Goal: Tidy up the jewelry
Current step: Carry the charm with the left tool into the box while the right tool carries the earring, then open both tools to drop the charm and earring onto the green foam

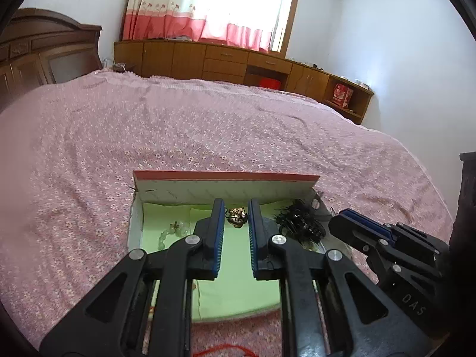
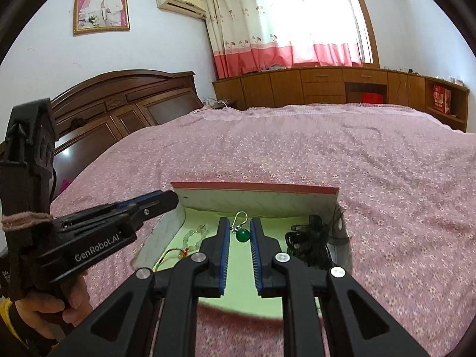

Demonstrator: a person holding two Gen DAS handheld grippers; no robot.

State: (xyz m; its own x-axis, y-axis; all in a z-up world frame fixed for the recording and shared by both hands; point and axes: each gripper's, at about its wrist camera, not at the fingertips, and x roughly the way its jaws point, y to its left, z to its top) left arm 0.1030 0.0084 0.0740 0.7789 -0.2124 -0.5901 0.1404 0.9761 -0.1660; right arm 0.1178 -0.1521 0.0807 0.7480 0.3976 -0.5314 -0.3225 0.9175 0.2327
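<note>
An open box (image 1: 226, 189) with a green lining and a raised red-edged lid lies on the bed; it also shows in the right wrist view (image 2: 253, 199). My left gripper (image 1: 235, 205) is open above a gold-brown jewel piece (image 1: 237, 217) that lies between its fingers. My right gripper (image 2: 239, 223) is open around a green bead earring (image 2: 243, 235) with a silver hook. A clear bead bracelet (image 1: 166, 235) lies at the box's left, also in the right wrist view (image 2: 195, 236). A black hair clip tangle (image 1: 299, 224) sits at the right, also seen from the right wrist (image 2: 309, 244).
The box sits on a pink flowered bedspread (image 1: 178, 131). A red string (image 1: 226, 349) lies near the front. A small red and gold charm on a cord (image 2: 183, 253) lies in the box's left. A wooden headboard (image 2: 125, 104) and wooden cabinets (image 2: 327, 86) stand behind.
</note>
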